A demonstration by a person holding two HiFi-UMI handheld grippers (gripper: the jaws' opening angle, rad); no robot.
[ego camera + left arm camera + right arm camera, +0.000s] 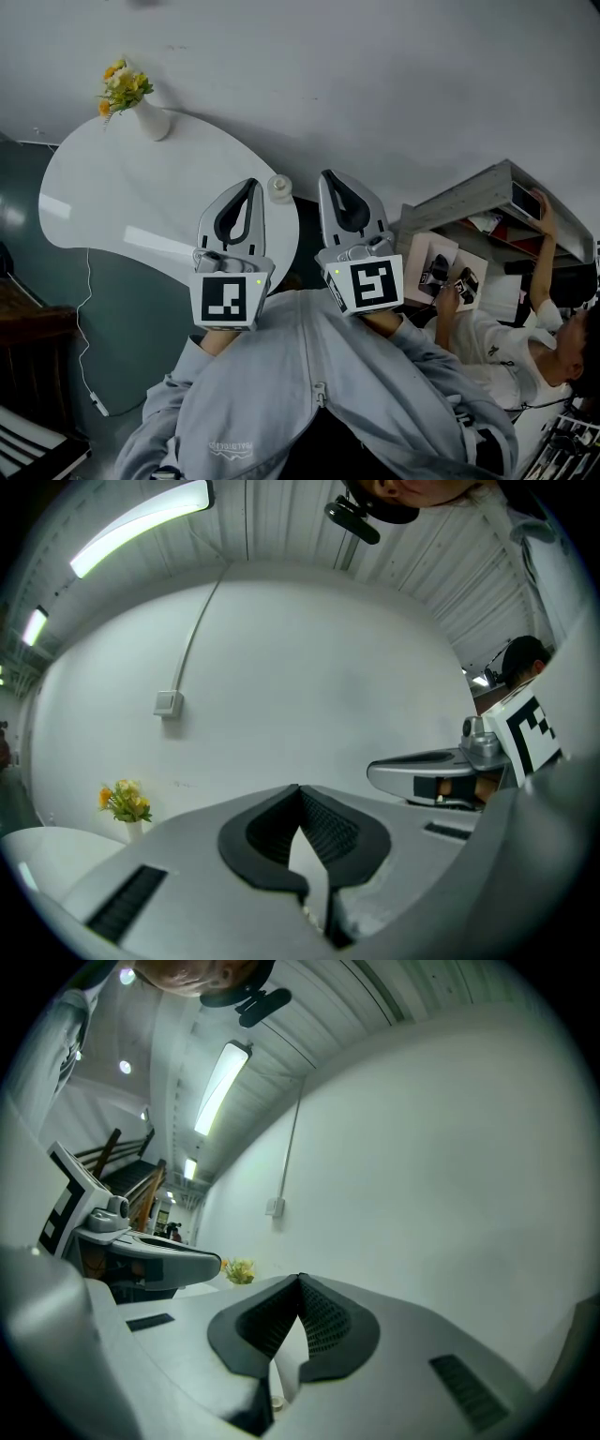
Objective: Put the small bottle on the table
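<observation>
- The white wall (375, 75) fills the space ahead of both tools. Only the two gripper views show the ribbed ceiling and its strip light (141, 522) above them.
- The white rounded desk (112, 206) lies ahead of and below the left tool (251, 183), with its near edge under that tool's tips. The head view shows its whole outline. The left gripper view catches only a corner, low at the left.
- A grey sweatshirt (319, 394) sits behind both tools and shows in the head view alone.
- A second person (506, 347) reaches up to a shelf (487, 192) off to the right of the right tool (330, 176). The left gripper view shows only a dark head there, and the right gripper view shows nothing of them.
- The left tool is closed, tip against tip, with nothing held, as its own view shows.
- The right tool is likewise closed and empty, and it is held just beside the left one.
- A white vase (150, 120) of yellow flowers (124, 86) stands at the desk's far side, well ahead and to the left of the left tool. Both gripper views show the flowers small.
- The small bottle (279, 187) stands upright on the desk's near edge, between the two tools' tips and apart from both. Only the head view shows it clearly.
- A wall box (169, 703) with a cable running up from it shows only in the gripper views.
</observation>
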